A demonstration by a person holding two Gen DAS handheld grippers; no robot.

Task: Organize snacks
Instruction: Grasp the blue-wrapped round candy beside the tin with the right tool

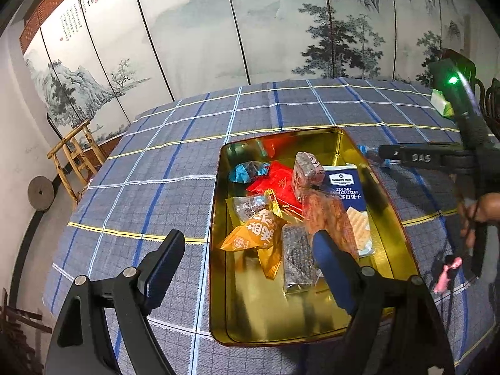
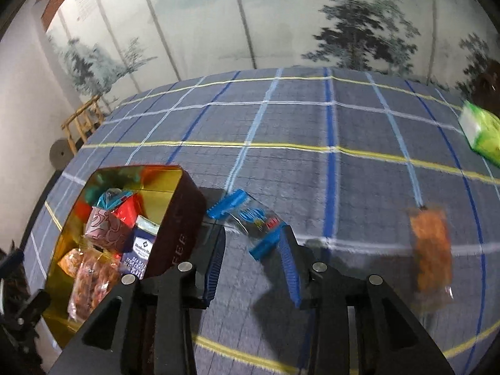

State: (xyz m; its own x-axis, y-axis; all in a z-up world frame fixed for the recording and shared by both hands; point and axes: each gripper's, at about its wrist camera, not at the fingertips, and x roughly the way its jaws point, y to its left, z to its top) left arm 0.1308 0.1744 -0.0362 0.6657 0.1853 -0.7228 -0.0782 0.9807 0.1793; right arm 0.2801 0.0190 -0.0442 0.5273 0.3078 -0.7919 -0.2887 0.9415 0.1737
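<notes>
A gold-lined tin (image 1: 215,250) on the checked tablecloth holds several snacks: an orange packet (image 1: 256,234), a red one (image 1: 275,184) and a blue cracker box (image 1: 347,190). My left gripper (image 1: 250,268) hangs open above the tin's near end, gripping nothing. Beyond the tin's right wall (image 2: 181,228), a clear snack wrapper with blue ends (image 2: 250,218) lies on the cloth. My right gripper (image 2: 251,234) is low over it, jaws apart, the wrapper lying between the fingertips without being squeezed. In the left wrist view the right gripper (image 1: 382,153) reaches in from the right, held by a hand (image 1: 481,212).
An orange snack packet (image 2: 431,250) lies on the cloth to the right of my right gripper. A green pack (image 2: 481,131) sits near the table's far right edge. A painted folding screen stands behind the table, and a wooden stool (image 1: 75,156) is at the left.
</notes>
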